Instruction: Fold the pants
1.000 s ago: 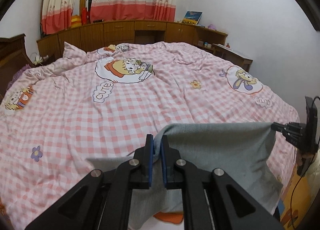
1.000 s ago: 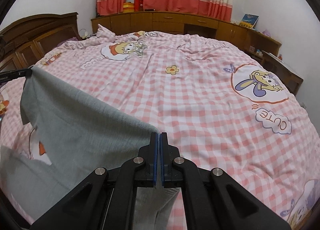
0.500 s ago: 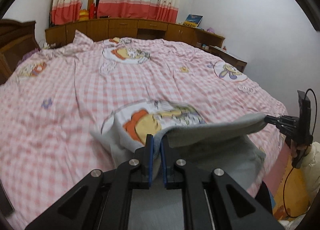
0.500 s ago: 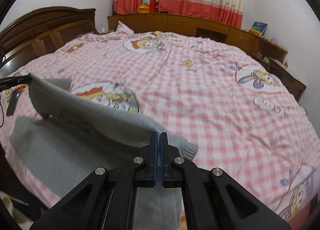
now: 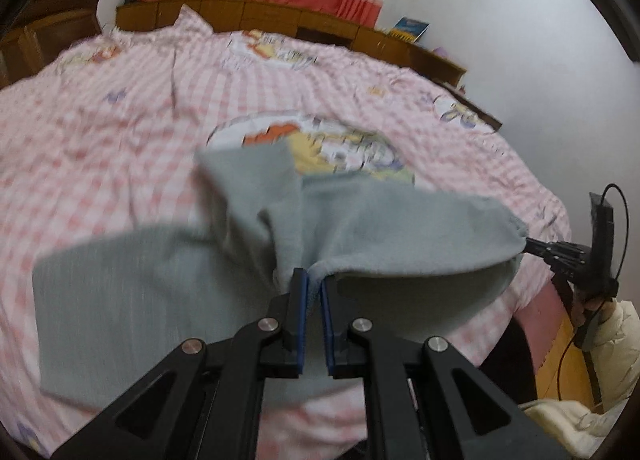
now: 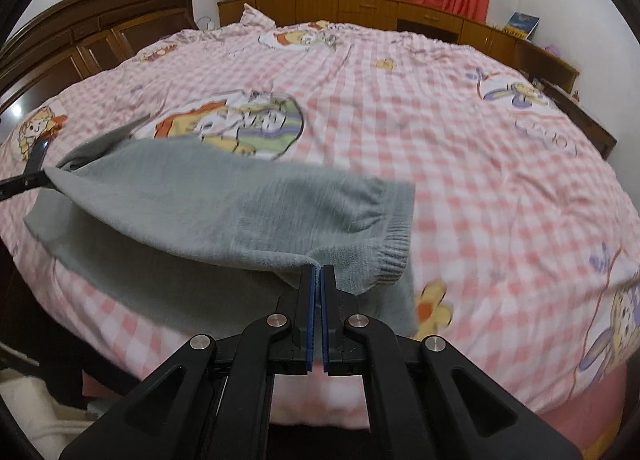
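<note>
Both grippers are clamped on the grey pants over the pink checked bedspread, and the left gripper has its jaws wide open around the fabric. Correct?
Not quite. The left gripper is not open: the left wrist view shows its blue pads pinched on a fold of the grey pants. The rest holds: the right gripper is also shut on the pants, over the pink checked bedspread.
</note>
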